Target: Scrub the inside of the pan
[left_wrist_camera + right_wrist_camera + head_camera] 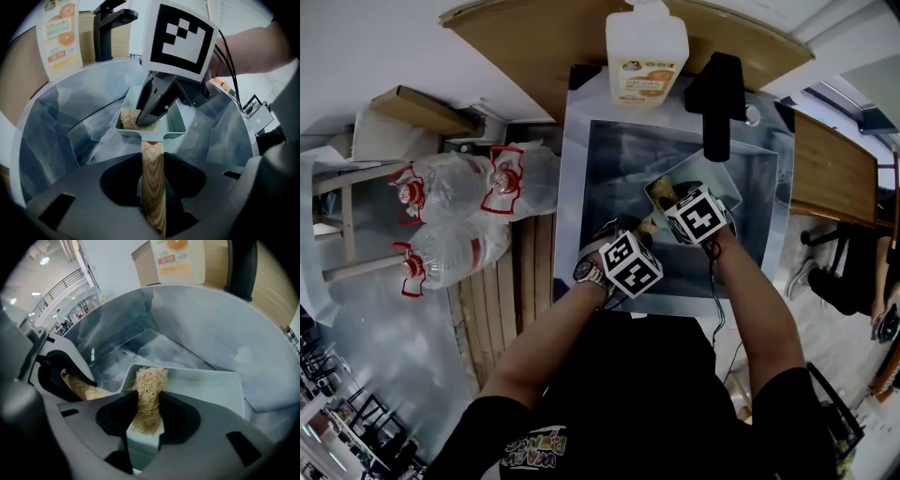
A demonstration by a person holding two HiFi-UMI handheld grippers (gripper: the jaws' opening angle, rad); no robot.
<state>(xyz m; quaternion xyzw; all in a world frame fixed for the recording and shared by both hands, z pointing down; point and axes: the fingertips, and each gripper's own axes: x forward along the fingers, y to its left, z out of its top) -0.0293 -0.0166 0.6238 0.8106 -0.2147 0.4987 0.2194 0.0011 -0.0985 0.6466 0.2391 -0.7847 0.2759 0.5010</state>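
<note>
The pale green square pan is held inside the steel sink, with its wooden handle clamped between the jaws of the left gripper. A tan fibrous scrubber is pinched by the right gripper and rests on the pan's floor. Under hard scrubbing the pan could be twisted about its narrow handle, or the scrubber dragged from the jaws. Only the scrubber is seen in the pan, and no water can be made out.

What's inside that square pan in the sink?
A tan fibrous scrubber, pinched by the fingers of the right gripper; elsewhere the pale floor of the pan looks bare. Anything under the scrubber is covered.
</note>
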